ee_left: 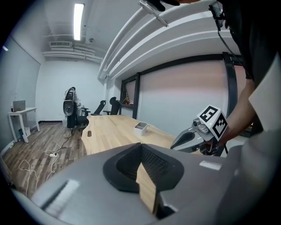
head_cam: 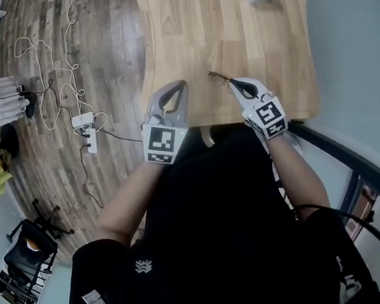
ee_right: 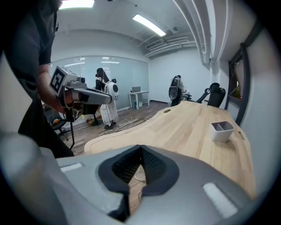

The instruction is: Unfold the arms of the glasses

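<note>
Jaws closed, with nothing seen gripped, the grey left gripper (head_cam: 181, 85) and grey right gripper (head_cam: 232, 81) hang at the near edge of the light wooden table (head_cam: 230, 22). The thin wire-framed glasses (head_cam: 218, 77) lie there, just beyond the right tips. This looks like the approach; next, the jaws must open to pinch frame and arm.

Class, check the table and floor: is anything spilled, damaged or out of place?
Nothing spilled or damaged. Only the loose cables and power strip sprawled on the floor left of the table look untidy; the glasses lie near its front edge.
</note>
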A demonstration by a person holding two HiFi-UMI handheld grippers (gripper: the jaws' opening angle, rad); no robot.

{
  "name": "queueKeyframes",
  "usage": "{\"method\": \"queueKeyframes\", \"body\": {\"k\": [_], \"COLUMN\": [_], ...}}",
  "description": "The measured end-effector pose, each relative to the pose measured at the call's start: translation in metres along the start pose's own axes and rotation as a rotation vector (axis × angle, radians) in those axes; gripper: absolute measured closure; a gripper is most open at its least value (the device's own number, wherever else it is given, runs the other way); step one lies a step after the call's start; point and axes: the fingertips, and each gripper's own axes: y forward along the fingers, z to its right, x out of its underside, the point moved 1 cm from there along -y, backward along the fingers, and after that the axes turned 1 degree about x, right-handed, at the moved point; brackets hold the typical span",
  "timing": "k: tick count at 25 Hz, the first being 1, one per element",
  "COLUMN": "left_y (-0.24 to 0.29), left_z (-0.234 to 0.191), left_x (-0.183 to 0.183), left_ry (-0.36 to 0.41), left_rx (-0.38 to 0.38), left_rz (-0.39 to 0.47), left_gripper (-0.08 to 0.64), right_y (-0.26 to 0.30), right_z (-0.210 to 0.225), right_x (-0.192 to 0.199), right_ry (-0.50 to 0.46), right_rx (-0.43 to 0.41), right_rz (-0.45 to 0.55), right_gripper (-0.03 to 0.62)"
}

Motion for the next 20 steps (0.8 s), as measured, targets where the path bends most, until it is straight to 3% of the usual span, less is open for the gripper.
{"method": "queueKeyframes", "body": {"k": [7,15,20], "left_y": [0.044,0.055,0.056], "left_z": [0.003,0.007,0.013], "left_x": [0.035,0.059,0.068], "left_ry": [-0.010,-0.068,-0.068], "left_rx": [0.010,-0.061,-0.062], "left_rz": [-0.041,-0.089,-0.125], "left_gripper": [0.554,0.554,0.554], "right_y": [0.046,0.073,0.082], "right_z": [0.016,0.018,0.018], "right_x": [0.034,0.071,0.075], "right_ry": [-0.129,-0.236,-0.273], "right_rx": [-0.088,-0.214,-0.227], "right_rz": [-0.085,-0.209,-0.238], "right_gripper": [0.591,0.565,0.563]}}
